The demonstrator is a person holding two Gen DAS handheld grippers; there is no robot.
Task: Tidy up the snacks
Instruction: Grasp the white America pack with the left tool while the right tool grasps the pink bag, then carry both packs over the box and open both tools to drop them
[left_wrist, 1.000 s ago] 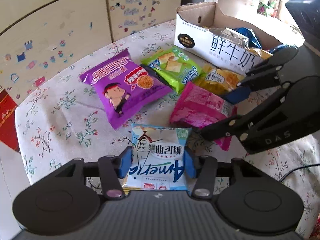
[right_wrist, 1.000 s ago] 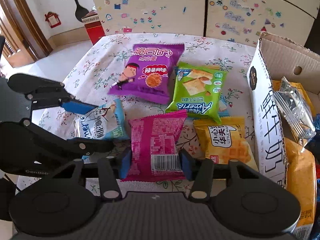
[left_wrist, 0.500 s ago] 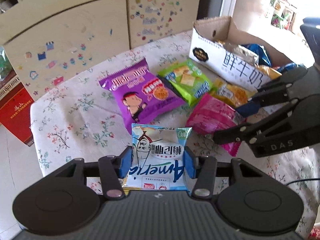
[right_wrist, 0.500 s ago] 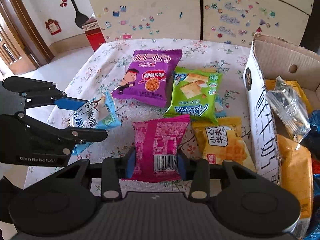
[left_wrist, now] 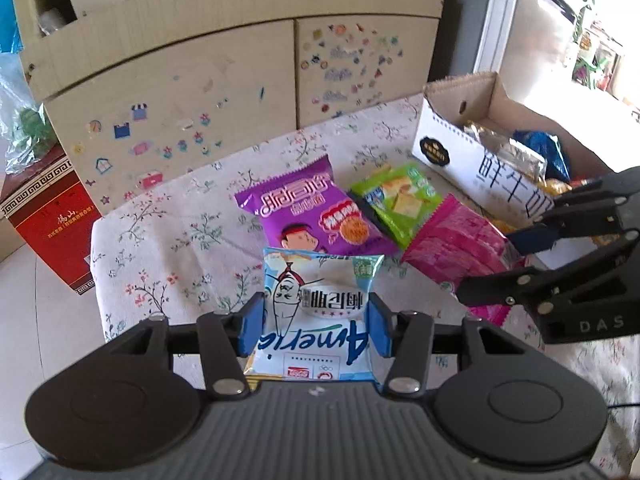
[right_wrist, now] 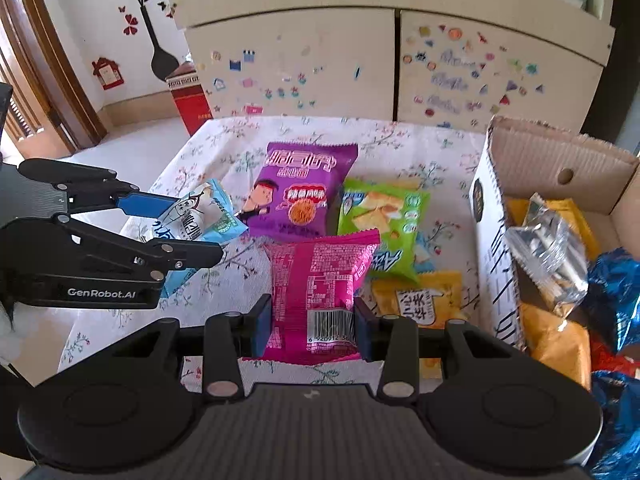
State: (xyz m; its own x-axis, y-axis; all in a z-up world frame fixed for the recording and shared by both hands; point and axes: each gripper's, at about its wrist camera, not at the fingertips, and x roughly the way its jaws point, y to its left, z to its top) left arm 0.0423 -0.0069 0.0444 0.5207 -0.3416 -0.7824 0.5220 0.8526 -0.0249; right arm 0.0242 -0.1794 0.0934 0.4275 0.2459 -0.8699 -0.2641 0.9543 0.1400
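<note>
Gripping across their crinkly sides, the left gripper (left_wrist: 314,330) pinches the blue packet (left_wrist: 318,312) and the right gripper (right_wrist: 308,324) the pink packet (right_wrist: 320,280). Both look light, soft and slippery, best clamped near the sealed edge.

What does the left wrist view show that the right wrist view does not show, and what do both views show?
Only the left wrist view shows the front of the light blue packet, clamped in the left gripper, and a clear plastic bag at the far left.

Only the right wrist view shows the barcode side of the pink packet, clamped in the right gripper, the yellow packet on the table, and a wooden door frame.

Both show the purple packet, the green packet, the cardboard box of snacks and the red box on the floor.
</note>
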